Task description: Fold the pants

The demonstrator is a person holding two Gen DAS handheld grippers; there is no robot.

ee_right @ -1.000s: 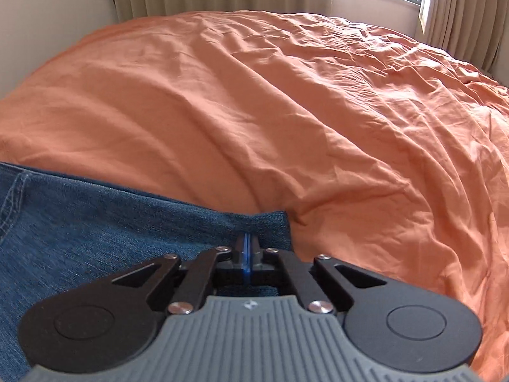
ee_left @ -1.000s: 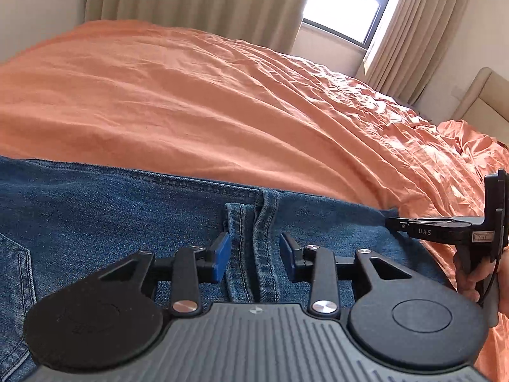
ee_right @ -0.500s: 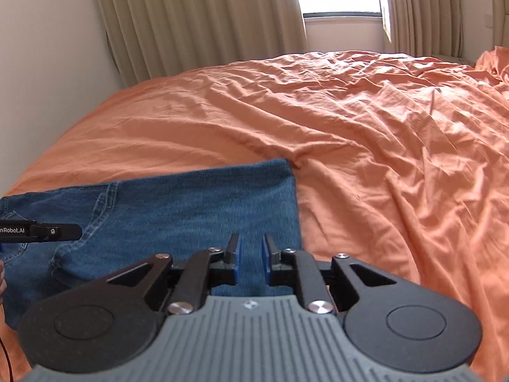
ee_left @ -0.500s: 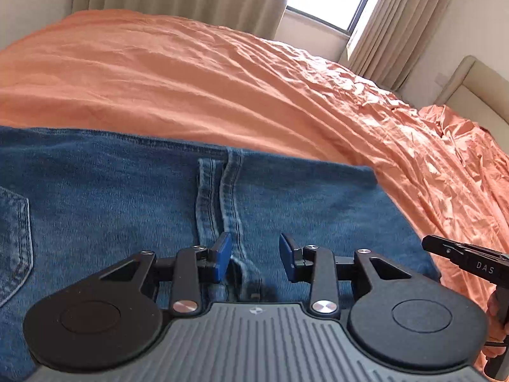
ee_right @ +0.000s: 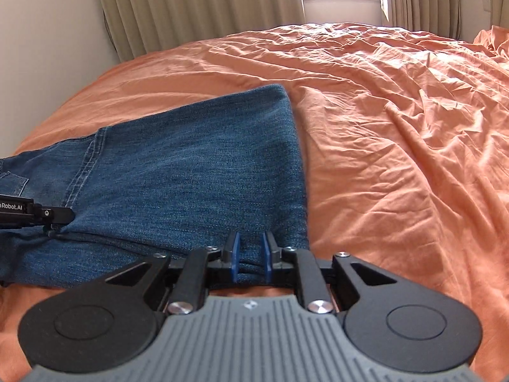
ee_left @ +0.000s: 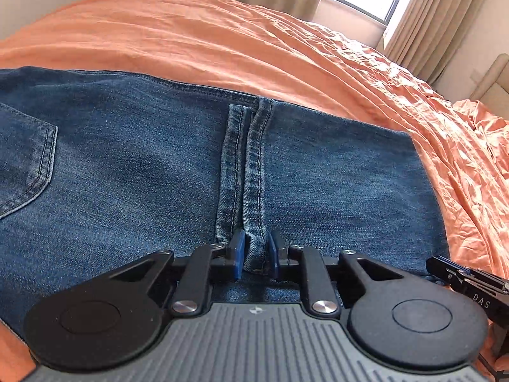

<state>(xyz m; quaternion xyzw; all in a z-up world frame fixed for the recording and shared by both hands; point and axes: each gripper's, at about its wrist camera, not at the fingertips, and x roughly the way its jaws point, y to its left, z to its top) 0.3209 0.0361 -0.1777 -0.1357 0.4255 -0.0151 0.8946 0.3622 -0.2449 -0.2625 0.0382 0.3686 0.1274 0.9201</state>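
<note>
Gripping the jeans (ee_left: pixel 159 172) on the bed (ee_left: pixel 222 41), your left tongs (ee_left: pixel 255 256) have just closed on the hems while your right tongs (ee_right: pixel 249 256) pinch the near edge, so lift both evenly.

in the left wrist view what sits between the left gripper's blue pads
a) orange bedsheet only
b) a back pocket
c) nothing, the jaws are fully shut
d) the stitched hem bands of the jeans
d: in the left wrist view the left gripper has its blue pads on either side of the stitched hem band of the jeans, with denim filling the gap; the back pocket lies far off to the left.
</note>
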